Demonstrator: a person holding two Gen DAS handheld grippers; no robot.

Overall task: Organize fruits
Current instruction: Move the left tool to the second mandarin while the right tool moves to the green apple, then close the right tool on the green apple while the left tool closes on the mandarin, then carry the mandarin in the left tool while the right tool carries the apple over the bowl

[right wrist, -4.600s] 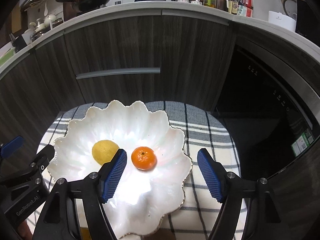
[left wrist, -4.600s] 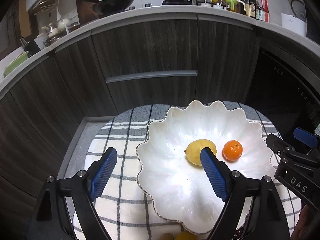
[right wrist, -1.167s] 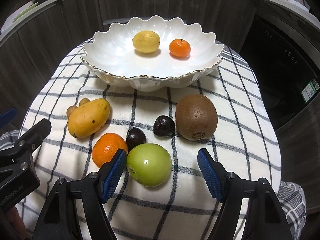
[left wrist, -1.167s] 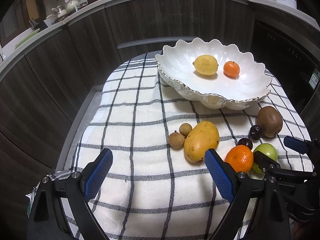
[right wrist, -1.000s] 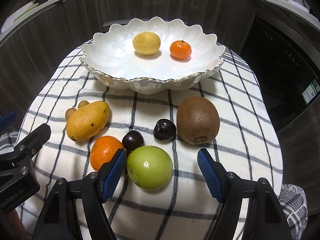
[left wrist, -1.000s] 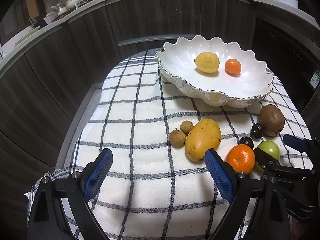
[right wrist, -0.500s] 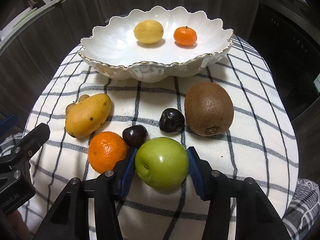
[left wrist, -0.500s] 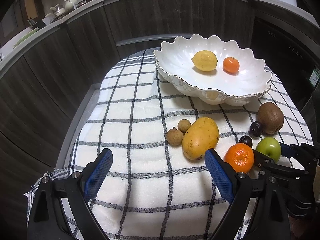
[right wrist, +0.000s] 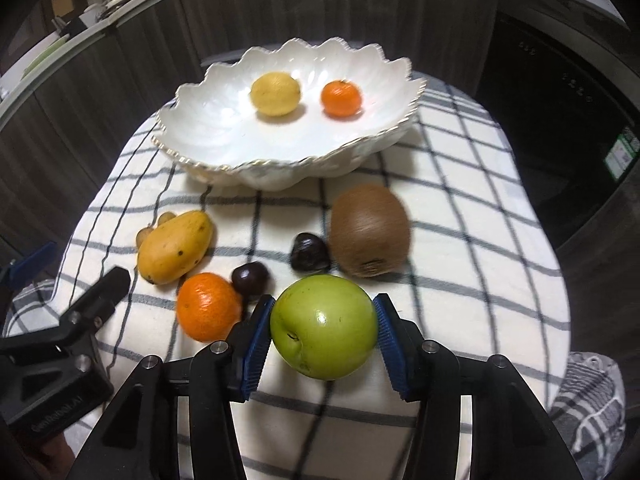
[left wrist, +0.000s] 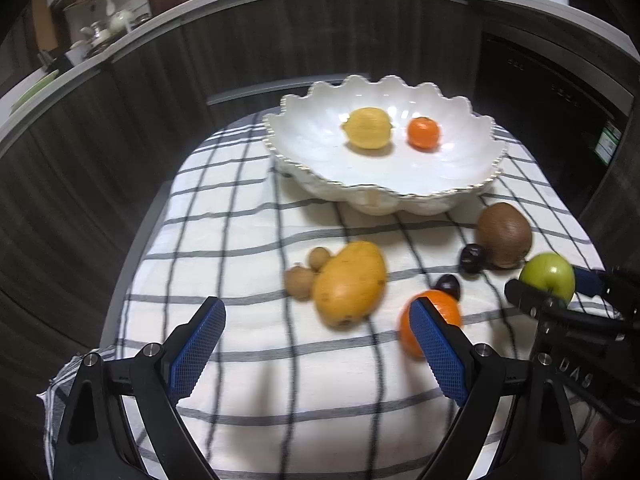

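Observation:
My right gripper point(right wrist: 322, 338) is shut on a green apple point(right wrist: 324, 326) and holds it just above the cloth; the apple also shows in the left wrist view point(left wrist: 547, 274). My left gripper point(left wrist: 316, 350) is open and empty over the near cloth. A white scalloped bowl point(right wrist: 200, 120) at the far side holds a lemon point(right wrist: 275, 94) and a small orange point(right wrist: 341, 99). On the cloth lie a mango point(right wrist: 174, 247), an orange point(right wrist: 208, 306), a kiwi point(right wrist: 370, 230), two dark fruits point(right wrist: 250, 278) and two small brown fruits point(left wrist: 300, 280).
A white cloth with dark checks point(right wrist: 460, 216) covers the small table. Dark wood cabinets point(left wrist: 160, 80) curve behind it, with a dark appliance point(right wrist: 560, 100) at the right. The cloth's edges drop off on all sides.
My right gripper has closed on the green apple and lifted it slightly off the cloth. My left gripper has shifted a little and stays open.

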